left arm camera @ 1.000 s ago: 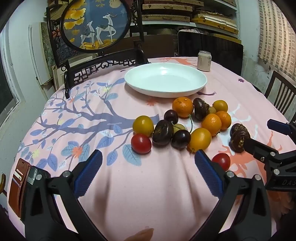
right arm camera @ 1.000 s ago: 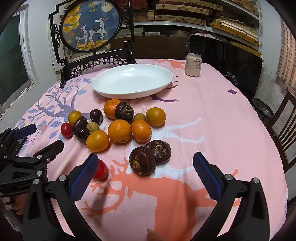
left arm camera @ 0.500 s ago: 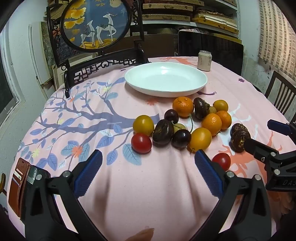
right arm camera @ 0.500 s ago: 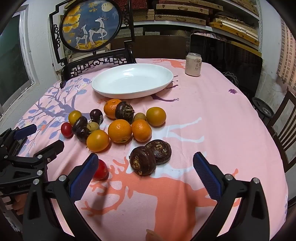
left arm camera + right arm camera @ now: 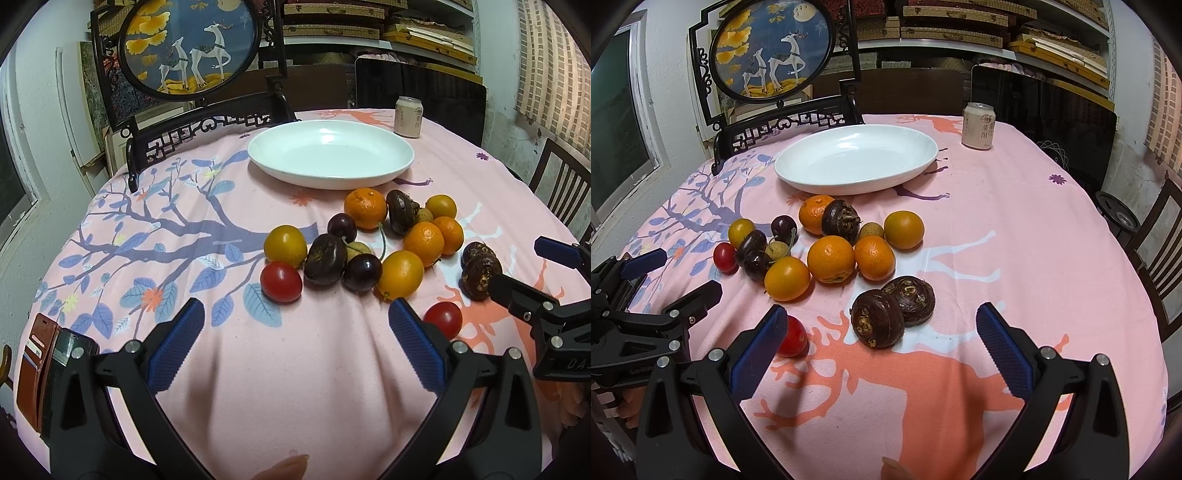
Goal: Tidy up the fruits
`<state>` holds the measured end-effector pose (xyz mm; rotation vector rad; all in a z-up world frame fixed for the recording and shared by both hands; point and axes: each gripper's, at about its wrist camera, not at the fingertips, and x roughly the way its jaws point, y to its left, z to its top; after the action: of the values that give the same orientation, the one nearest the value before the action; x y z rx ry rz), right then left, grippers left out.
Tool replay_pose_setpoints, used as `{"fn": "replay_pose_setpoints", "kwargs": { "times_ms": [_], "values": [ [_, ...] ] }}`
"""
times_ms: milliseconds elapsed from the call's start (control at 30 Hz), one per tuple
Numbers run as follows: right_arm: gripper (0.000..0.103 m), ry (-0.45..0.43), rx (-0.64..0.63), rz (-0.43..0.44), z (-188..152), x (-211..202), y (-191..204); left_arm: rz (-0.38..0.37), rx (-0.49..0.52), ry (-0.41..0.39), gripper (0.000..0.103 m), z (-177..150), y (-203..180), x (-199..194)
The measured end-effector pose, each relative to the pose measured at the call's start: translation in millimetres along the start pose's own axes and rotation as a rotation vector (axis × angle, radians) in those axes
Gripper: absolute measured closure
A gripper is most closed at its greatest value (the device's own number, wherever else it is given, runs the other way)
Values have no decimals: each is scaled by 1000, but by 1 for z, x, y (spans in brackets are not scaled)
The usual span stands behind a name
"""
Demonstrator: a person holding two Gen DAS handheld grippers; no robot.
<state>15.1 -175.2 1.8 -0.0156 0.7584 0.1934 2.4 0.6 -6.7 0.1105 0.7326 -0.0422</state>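
None of the round fruits (image 5: 831, 258) are sitting in the wide white ceramic plate (image 5: 857, 158) yet; all are lying clustered on the pink printed tablecloth (image 5: 1015, 240) just before it. The left gripper (image 5: 295, 332) and right gripper (image 5: 879, 336) are hovering spread wide, holding nothing, so the sorting looks unstarted.

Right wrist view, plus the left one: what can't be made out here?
- Red tomato: right wrist view, partly behind the right gripper jaws.
- Can: label print too small, both views.
- Wallet: left wrist view, cut by the edge and the left gripper.
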Motion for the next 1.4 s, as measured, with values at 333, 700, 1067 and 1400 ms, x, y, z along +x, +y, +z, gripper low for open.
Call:
{"fn": "replay_pose_setpoints", "kwargs": {
  "times_ms": [333, 700, 1067, 1400],
  "values": [
    [1, 1, 2, 2, 0, 0, 0, 0, 0, 1, 2, 0, 0, 0],
    [1, 0, 6, 4, 0, 0, -1, 1, -2, 4, 2, -2, 0, 1],
    [1, 1, 9, 6, 1, -1, -2, 0, -1, 6, 2, -1, 0, 1],
    [1, 2, 9, 7, 1, 0, -2, 1, -1, 7, 2, -1, 0, 1]
  ]
}}
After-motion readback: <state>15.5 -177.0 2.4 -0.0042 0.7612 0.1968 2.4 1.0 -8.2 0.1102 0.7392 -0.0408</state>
